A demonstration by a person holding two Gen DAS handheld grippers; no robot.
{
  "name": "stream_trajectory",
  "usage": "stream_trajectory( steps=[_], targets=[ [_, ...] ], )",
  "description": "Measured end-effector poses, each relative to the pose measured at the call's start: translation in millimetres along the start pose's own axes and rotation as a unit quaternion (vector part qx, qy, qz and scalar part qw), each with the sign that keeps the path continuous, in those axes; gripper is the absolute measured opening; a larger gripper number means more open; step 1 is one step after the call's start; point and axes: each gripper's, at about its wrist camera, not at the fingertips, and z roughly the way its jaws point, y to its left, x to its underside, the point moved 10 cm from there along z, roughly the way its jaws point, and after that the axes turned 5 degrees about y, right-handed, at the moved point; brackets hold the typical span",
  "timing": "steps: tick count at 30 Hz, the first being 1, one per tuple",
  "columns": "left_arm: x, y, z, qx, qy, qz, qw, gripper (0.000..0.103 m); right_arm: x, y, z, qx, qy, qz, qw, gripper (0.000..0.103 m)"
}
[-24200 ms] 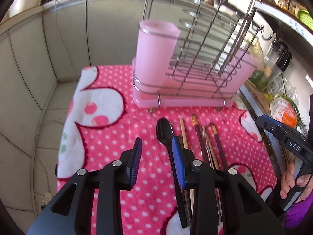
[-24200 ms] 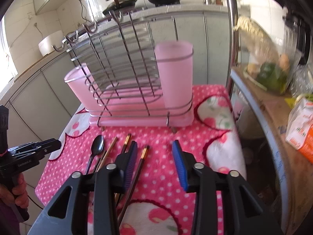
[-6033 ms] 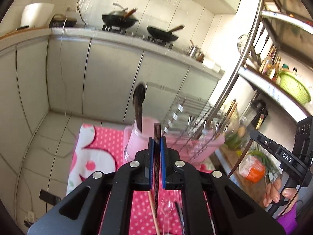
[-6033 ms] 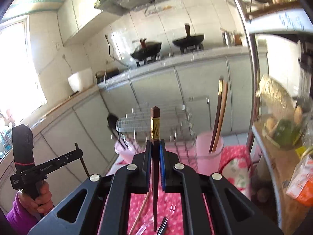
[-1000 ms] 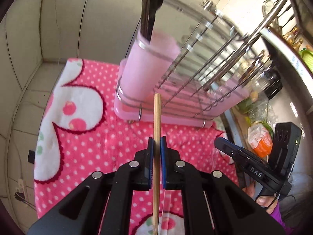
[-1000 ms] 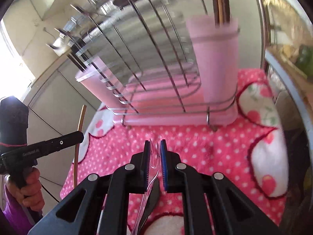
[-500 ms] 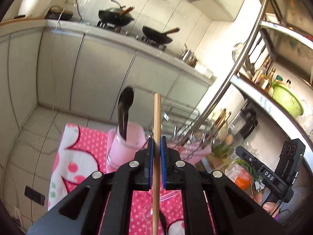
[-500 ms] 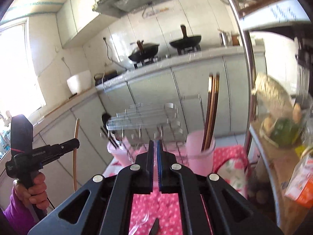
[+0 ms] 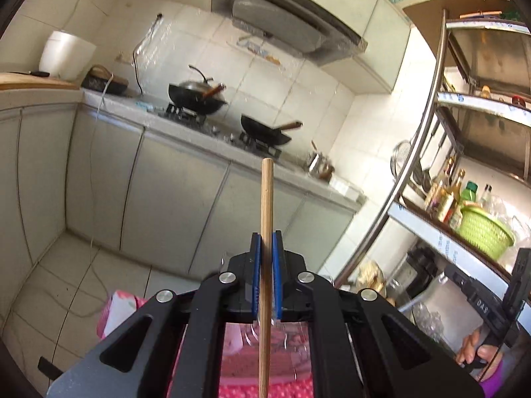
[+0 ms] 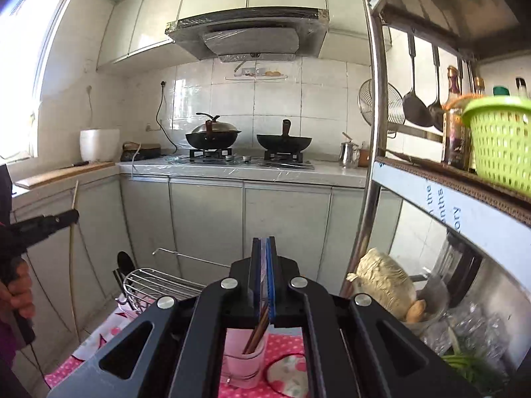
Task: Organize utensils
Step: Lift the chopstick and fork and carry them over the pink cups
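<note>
My left gripper (image 9: 266,277) is shut on a light wooden chopstick (image 9: 266,232) that stands upright and reaches well above the fingers. It is held high over the pink cloth (image 9: 282,389). My right gripper (image 10: 263,280) is shut on a clear plastic fork (image 10: 263,277), seen only as a thin pale strip between the pads. Below it a pink cup (image 10: 244,363) of the wire rack (image 10: 156,285) holds dark chopsticks (image 10: 257,333). A black spoon (image 10: 124,262) stands at the rack's far left end. The left gripper also shows in the right wrist view (image 10: 71,215).
A steel shelf post (image 10: 375,152) and shelves with a green basket (image 10: 501,146) stand at the right. Grey cabinets (image 10: 232,219) and a stove with two woks (image 10: 249,141) are behind. Bags of food (image 10: 385,285) sit on the lower right shelf.
Both grippers have risen and tilted upward since half a second ago, so the rack has dropped low in both views. Each still holds its utensil.
</note>
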Motion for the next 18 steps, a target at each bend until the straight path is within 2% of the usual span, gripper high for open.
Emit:
stream_trajectory(
  steps=[3,7,13,16,18],
  targets=[
    [-14.8,1.3,7.2,-0.012,-0.025,0.0,0.9996,0.006,-0.9,-1.3,10.2,0.014,0.009,-0.023,1.0,0.004],
    [-23.6,6.4,21.4,-0.023,-0.04,-0.004,0.9989,0.006,2.6,-4.9,16.4,0.02,0.013,-0.038,0.999,0.004],
    [-21.3,15.1,42.4,-0.024,-0.028,-0.008,0.9993,0.006,4.3,-19.1,-2.9,-0.008,0.022,-0.012,1.0,0.004],
    [-19.2,15.4,47.5,-0.025,-0.026,-0.006,0.9993,0.006,3.6,-26.5,-10.4,-0.003,0.03,-0.016,0.999,0.003],
    [-19.7,14.3,48.0,-0.025,-0.028,-0.005,0.9993,0.006,3.3,-30.8,-13.5,0.015,0.035,-0.03,0.999,0.003]
  ],
)
